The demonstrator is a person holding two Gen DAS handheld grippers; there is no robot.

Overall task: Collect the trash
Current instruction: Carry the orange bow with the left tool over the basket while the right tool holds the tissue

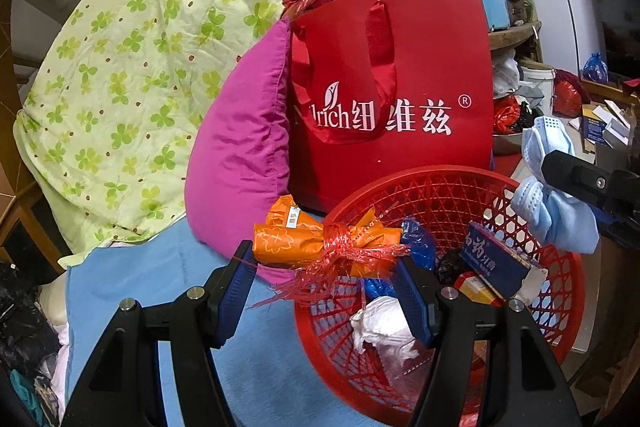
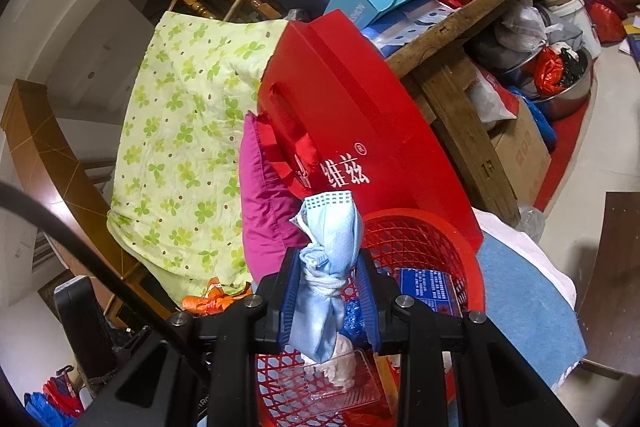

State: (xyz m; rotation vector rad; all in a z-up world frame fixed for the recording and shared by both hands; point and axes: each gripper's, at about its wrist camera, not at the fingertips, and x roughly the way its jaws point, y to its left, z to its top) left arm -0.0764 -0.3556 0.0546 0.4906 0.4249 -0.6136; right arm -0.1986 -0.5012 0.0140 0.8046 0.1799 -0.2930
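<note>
My left gripper (image 1: 324, 259) is shut on an orange wrapper tied with red ribbon (image 1: 320, 247), which hangs at the near-left rim of the red mesh basket (image 1: 440, 187). The same wrapper (image 2: 208, 301) shows left of the basket (image 2: 440, 227) in the right wrist view. My right gripper (image 2: 328, 267) is shut on a balled light-blue face mask (image 2: 328, 239), over the basket's near side. In the left wrist view that gripper (image 1: 560, 179) and the mask (image 1: 556, 215) hang over the right rim. In the basket lie a blue box (image 1: 496, 263), white tissue (image 1: 380, 327) and blue plastic.
A red tote bag (image 1: 400, 87) stands right behind the basket, with a magenta pillow (image 1: 240, 155) and a green clover quilt (image 1: 132, 75) to its left. A blue cloth (image 1: 160, 287) covers the surface. A wooden shelf (image 2: 460, 39) with boxes and floor clutter lie to the right.
</note>
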